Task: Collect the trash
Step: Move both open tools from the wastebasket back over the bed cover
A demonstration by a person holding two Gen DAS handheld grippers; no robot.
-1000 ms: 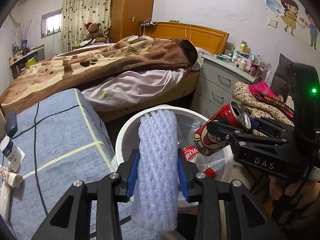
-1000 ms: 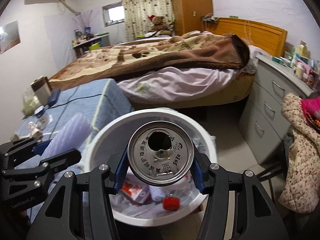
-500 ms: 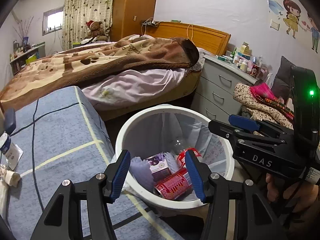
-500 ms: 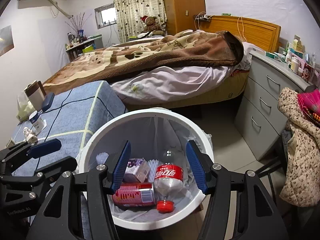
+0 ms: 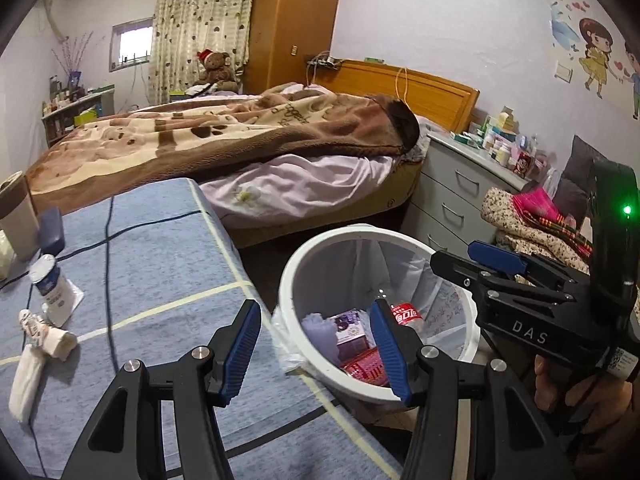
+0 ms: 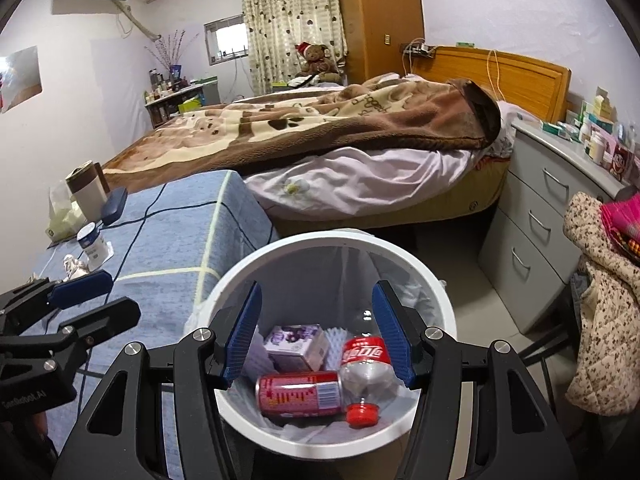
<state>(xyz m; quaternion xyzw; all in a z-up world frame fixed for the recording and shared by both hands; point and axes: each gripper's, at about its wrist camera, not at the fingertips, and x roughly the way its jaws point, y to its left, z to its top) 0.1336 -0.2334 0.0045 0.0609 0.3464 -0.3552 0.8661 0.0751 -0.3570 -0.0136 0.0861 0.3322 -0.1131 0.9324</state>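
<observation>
A: While both grippers are empty, can you tell me where the trash is now?

B: Most of it lies in the white bin point(image 6: 438, 300), directly below and ahead of the right gripper point(image 6: 318, 330), whose jaws stand wide apart with nothing between them. I see there a red can point(image 6: 300, 394) on its side, a plastic bottle point(image 6: 366, 368) with a red cap, a small purple carton point(image 6: 296, 344) and a piece of foam net point(image 6: 334, 338).

A: And the left gripper point(image 5: 316, 350)?

B: Also wide, also holding nothing. It hangs over the edge of the blue cloth point(image 5: 152, 272), with the bin just ahead to its right.

A: Is anything not yet collected?

B: I think yes. Far to the left of the left gripper lies a crumpled white paper point(image 5: 30, 372), and ahead of it a small white bottle point(image 5: 50, 282). Whether the bottle is trash, I cannot tell.

A: How would the paper handle?

B: Probably very light and soft. It will squash flat, so the jaws must close nearly fully. I would take it across the thick rolled part, not at a loose corner, which could tear or slip out. The cloth beneath is soft too, so the fingers may catch a fold of it.
</observation>
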